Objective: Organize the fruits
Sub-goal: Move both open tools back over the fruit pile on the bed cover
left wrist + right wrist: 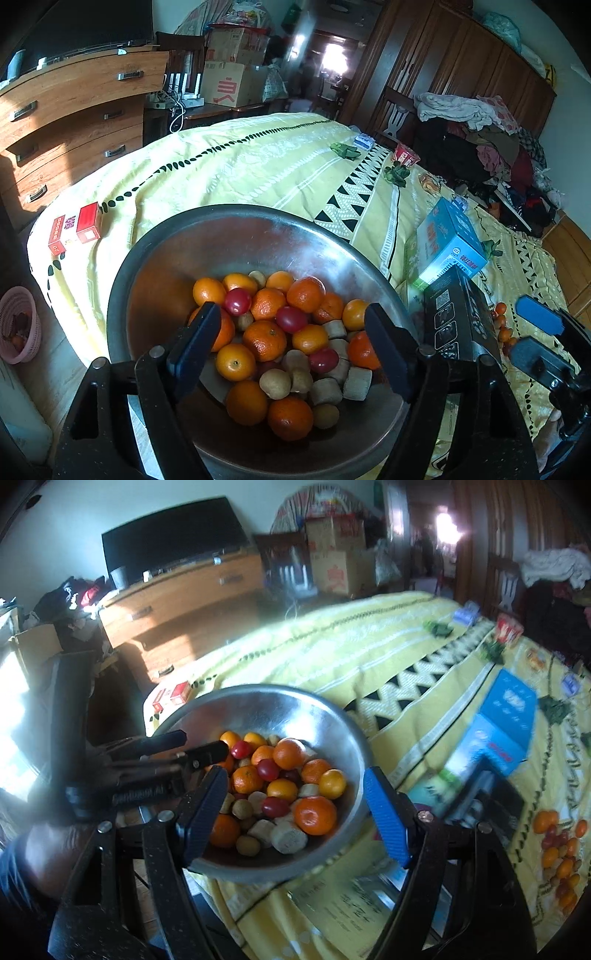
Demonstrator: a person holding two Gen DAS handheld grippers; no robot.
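A steel bowl (221, 216) (258, 688) sits at the corner of a yellow bedspread. It holds several oranges (264, 339), cherry tomatoes (291, 319), brown longans and pale cut cane pieces (356, 384). My left gripper (295, 343) hangs open over the fruit with nothing between its black fingers. My right gripper (295, 812) stands open in front of the bowl's near right rim, its blue pads (386, 819) empty. In the right wrist view the left gripper (205, 741) reaches in over the bowl's left rim. A small heap of oranges and tomatoes (557, 853) lies on the bedspread to the right.
A blue box (447, 243) and a black box (458, 317) lie right of the bowl, with a printed sheet (343, 904) in front. Red packs (75, 229) sit at the bed's left corner. A pink basket (18, 325) stands on the floor beside a wooden dresser (74, 110).
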